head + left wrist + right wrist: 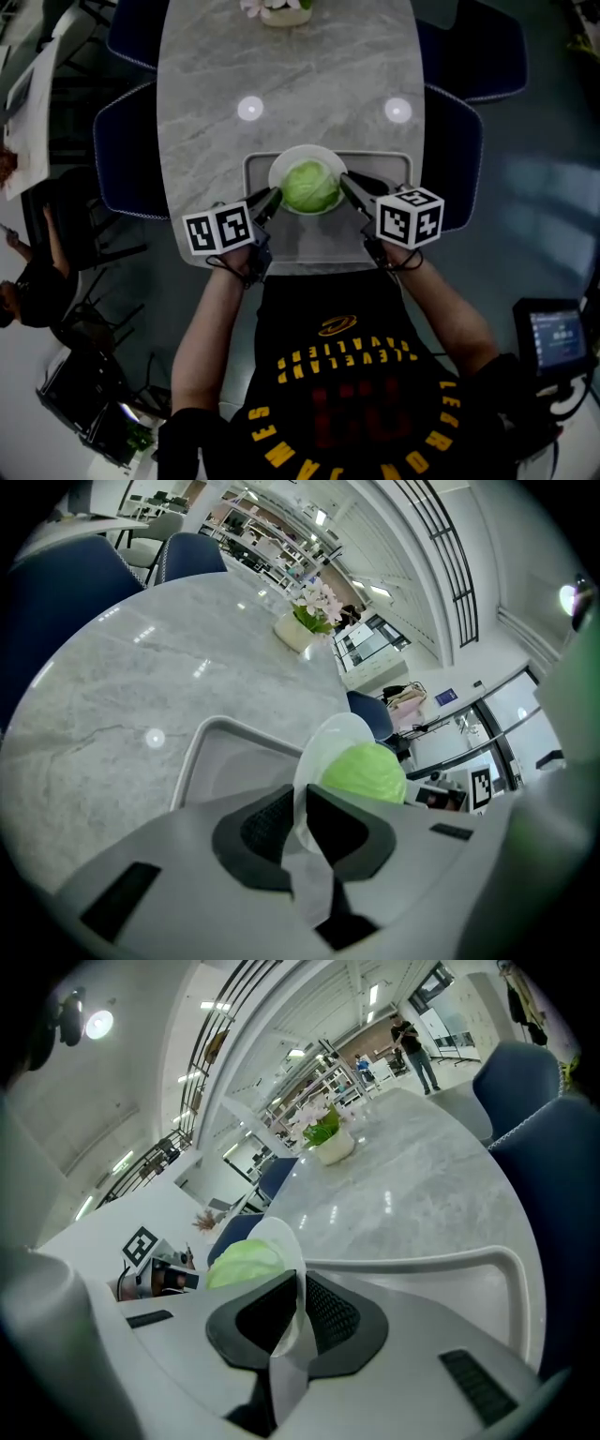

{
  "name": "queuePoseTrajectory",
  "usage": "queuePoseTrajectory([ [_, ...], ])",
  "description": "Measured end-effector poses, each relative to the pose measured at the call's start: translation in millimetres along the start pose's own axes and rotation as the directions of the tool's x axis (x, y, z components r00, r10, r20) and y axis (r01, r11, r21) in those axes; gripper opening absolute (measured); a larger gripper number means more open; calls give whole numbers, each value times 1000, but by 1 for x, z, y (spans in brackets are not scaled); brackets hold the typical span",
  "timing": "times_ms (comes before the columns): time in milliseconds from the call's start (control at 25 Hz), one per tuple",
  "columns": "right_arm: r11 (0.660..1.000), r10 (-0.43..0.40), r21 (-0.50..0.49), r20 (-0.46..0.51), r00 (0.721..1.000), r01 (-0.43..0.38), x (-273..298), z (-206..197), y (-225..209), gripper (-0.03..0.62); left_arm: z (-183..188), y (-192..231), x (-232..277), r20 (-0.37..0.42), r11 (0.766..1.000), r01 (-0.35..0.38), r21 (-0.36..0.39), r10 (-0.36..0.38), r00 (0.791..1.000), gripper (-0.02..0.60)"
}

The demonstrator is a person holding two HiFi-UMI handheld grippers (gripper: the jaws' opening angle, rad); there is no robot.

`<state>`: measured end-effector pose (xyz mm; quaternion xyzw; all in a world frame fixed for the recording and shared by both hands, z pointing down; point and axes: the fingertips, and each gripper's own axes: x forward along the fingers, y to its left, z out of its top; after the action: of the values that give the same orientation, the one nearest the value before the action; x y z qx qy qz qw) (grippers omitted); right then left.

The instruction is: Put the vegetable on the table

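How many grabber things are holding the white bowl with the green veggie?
2. The left gripper pinches the left rim of the bowl that holds the cabbage. The right gripper pinches its right rim. No other gripper shows.

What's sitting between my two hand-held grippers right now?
The white plate carrying the green cabbage: the left hand-held gripper and right hand-held gripper each clamp its rim on opposite sides. The head view shows it plainly.
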<state>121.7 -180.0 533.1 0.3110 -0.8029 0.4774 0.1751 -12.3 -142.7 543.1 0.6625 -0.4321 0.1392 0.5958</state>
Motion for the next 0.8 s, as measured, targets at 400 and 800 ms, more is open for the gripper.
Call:
queuePoseTrajectory([
  [400,999,-40,24,33,999,39,9,26,0,38,34,0,6,-32,999,36,31,-35,999,44],
  [800,996,-53,77,47,997,49,1,38,-15,38,50,-17,17,-71,995,63,80,-57,996,43],
])
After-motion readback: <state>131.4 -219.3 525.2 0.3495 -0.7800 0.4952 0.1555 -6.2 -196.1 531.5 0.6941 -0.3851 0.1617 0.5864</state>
